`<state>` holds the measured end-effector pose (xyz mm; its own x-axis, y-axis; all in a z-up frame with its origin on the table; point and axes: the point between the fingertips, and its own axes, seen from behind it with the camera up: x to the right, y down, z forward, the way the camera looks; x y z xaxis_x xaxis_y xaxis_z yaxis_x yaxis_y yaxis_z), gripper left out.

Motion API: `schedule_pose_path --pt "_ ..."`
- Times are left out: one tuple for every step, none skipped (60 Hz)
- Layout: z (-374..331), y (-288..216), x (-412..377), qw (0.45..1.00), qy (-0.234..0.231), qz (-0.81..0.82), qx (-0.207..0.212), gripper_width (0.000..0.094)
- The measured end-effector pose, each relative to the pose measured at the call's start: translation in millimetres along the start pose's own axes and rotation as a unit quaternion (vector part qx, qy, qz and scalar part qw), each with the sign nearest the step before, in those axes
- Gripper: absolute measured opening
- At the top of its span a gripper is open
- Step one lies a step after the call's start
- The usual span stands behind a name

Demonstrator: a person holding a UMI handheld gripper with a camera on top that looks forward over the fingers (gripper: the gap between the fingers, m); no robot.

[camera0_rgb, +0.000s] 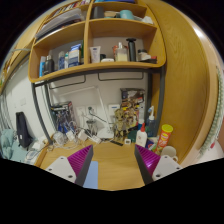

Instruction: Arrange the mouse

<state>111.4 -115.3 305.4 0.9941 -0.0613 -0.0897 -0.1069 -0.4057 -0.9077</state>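
No mouse shows in the gripper view. My gripper (pixel 113 163) is open and empty, its two fingers with magenta pads (pixel 82 158) spread wide above a bare wooden desk top (pixel 115 160). A light blue flat thing (pixel 91 175), perhaps a mat's corner, lies on the desk just inside the left finger. The desk beneath and behind the fingers is hidden.
A wooden shelf unit (pixel 95 45) with bottles and boxes hangs on the wall beyond. Small bottles and an orange-capped tube (pixel 163 137) stand at the desk's far right. Cables and small items (pixel 75 125) crowd the back left. A figurine (pixel 124 118) stands at the back.
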Motion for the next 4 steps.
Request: schedule_pose_path --pt "-1.2 0.9 2.1 1.0 -0.001 0.001 0.0 0.0832" --pt "-2.3 1.6 4.5 1.0 -0.002 0.003 0.001 0.0833" --pt "-3.5 2.0 6.1 1.0 -0.003 0.004 0.002 0.0835" --pt "-5.0 2.2 7.8 1.0 -0.005 0.006 0.003 0.0833"
